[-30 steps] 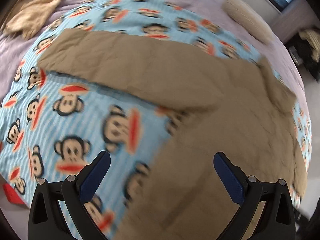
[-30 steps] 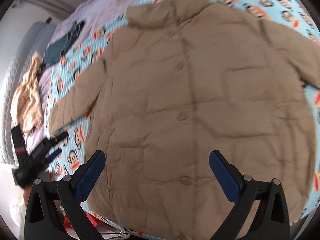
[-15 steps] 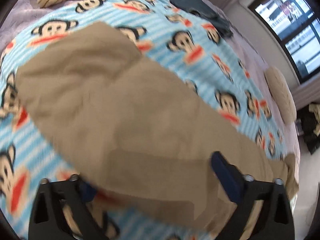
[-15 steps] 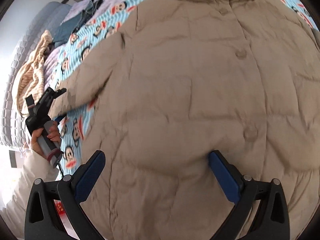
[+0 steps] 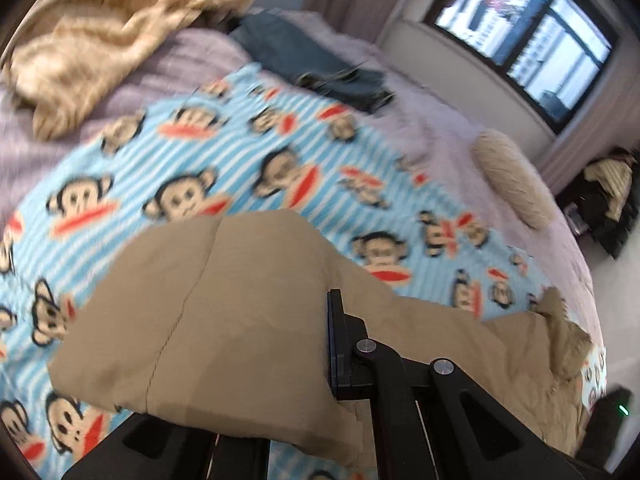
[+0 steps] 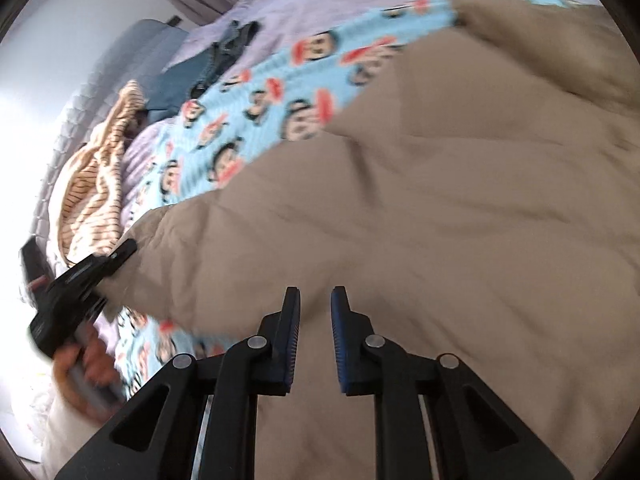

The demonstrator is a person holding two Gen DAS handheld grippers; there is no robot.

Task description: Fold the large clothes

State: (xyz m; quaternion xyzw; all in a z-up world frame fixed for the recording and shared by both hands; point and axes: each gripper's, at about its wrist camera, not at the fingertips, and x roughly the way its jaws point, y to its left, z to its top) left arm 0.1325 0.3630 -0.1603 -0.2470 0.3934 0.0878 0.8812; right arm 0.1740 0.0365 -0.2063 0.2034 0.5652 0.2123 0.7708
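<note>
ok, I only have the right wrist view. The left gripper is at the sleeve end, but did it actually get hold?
Observer: Yes. In the left wrist view the left gripper has its jaws shut on the tan jacket sleeve, near the sleeve's end.
Operator: Clean grip?
Observer: Can't fully say. The sleeve drapes over one finger and hides it; only the other finger shows, pressed against the fabric.
Operator: Which way is that camera facing?
Observer: Across the bed toward a window on the far wall.
</note>
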